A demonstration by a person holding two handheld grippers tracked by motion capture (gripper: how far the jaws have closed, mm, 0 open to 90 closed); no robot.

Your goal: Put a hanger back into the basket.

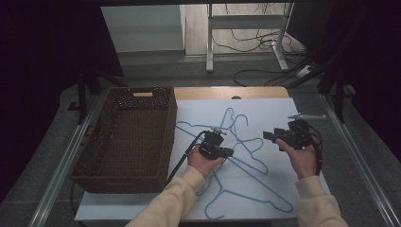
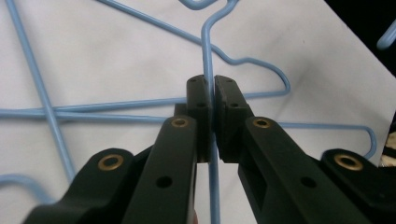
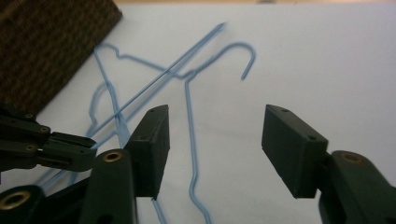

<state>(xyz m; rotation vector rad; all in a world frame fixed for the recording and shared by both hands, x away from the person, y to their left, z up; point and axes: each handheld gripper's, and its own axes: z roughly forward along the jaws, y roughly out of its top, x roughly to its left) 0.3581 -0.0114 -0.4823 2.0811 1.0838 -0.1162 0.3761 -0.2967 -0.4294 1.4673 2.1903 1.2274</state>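
The blue wire hangers (image 1: pixel 246 161) lie in a loose tangle on the white table top (image 1: pixel 265 106), their thin rods crossing one another at shallow angles. Each is a plain light-blue wire bent into a triangle with notched shoulders and a rounded hook (the coating looks smooth and matte, with no bare metal visible). In the high view they spread from just ahead of the left gripper (image 1: pixel 222 152) back towards the person's sleeves, and one hook (image 1: pixel 241 118) curls up beyond the two tools.

The left gripper's jaws are pressed together on a single wire of a hanger (image 2: pixel 208 60), which runs straight out between the pads and bends into a shoulder just past the tips; other rods cross beneath the jaws on both sides.

The right gripper (image 3: pixel 215 149) stands spread wide, nothing between its pads. One hanger's neck (image 3: pixel 189 121) runs below the gap, nearer its left jaw, and its hook (image 3: pixel 243 51) lies ahead of the tips. A brown wicker basket (image 1: pixel 125 137) sits beside the left gripper, away from the right one.
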